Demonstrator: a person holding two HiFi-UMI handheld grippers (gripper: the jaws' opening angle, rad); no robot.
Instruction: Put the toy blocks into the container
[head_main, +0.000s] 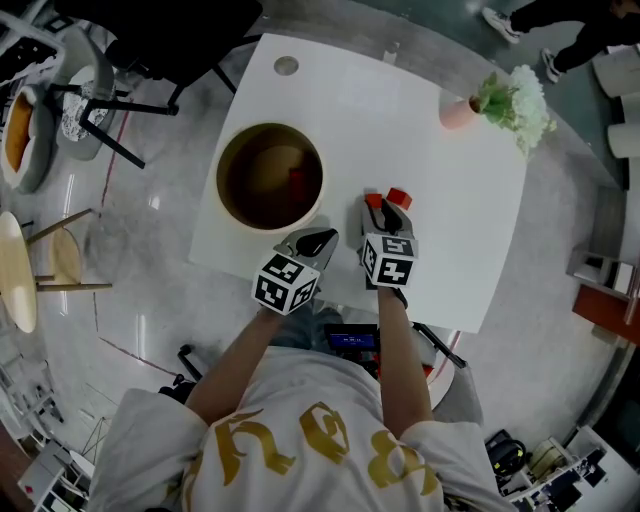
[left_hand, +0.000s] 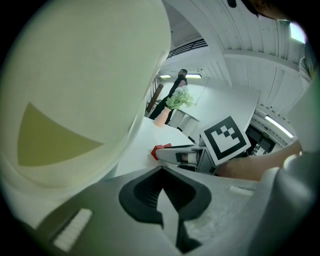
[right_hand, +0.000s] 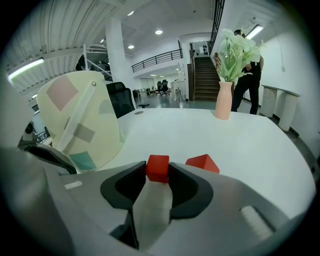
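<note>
A cream round container (head_main: 234, 217) stands on the white table (head_main: 450, 230) with a red block (head_main: 297, 180) inside it. My right gripper (right_hand: 158, 173) is shut on a red cube (right_hand: 158, 165), low over the table to the container's right. A second red block (right_hand: 202, 163) lies on the table just right of the held one, also seen in the head view (head_main: 400, 197). My left gripper (left_hand: 161, 170) is shut with nothing in it, close to the container's wall (left_hand: 75, 100) at its near right side. From there the right gripper (left_hand: 175, 152) and its red cube (left_hand: 157, 151) show.
A pink vase with white-green flowers (head_main: 500, 100) stands at the table's far right corner. A small round cap (head_main: 286, 66) sits in the tabletop at the far left. A black chair (head_main: 160, 40) and wooden stools (head_main: 40, 265) stand on the floor at the left.
</note>
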